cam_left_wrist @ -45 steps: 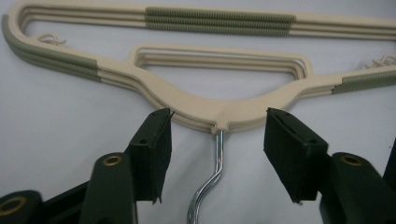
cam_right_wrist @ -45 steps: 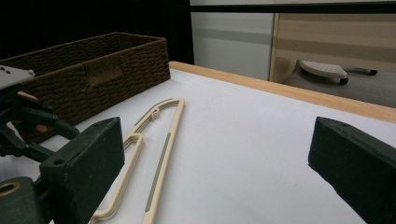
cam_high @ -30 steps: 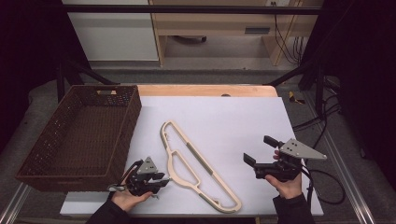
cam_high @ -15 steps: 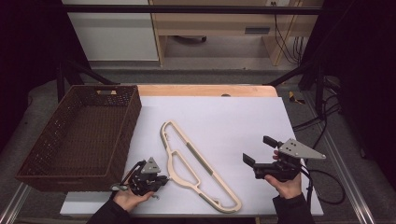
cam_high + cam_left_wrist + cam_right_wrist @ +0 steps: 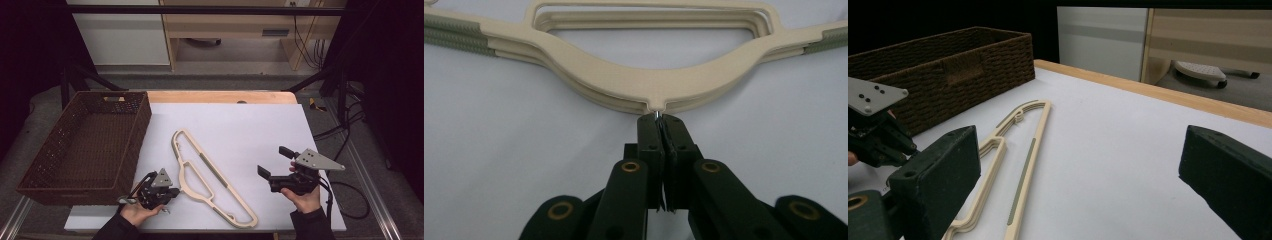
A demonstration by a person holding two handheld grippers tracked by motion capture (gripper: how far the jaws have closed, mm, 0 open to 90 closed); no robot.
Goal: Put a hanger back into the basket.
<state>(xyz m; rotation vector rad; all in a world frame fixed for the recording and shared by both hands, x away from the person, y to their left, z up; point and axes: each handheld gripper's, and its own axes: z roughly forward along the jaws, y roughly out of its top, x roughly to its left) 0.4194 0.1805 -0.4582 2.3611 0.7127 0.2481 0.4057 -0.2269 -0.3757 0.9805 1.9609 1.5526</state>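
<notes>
Left tongs (image 5: 659, 120) have just been closing and now clench the metal hook stub of our cream hangers (image 5: 210, 180); nothing else has shifted.
We're at the grasp step: hangers lie stacked flat mid-table (image 5: 240, 125), just right of the wicker basket (image 5: 85, 145). Right tongs (image 5: 276, 162) hover spread wide, holding nothing. Next move, we'd judge: lift by the hook and carry toward the basket, without letting the stack splay.

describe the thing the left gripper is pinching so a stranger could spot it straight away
On the white table, just right of the brown wicker basket, lie stacked cream plastic clothes hangers with grey-green grip strips. The left gripper is shut on the thin metal hook stub at their neck; nothing else there is cream.
</notes>
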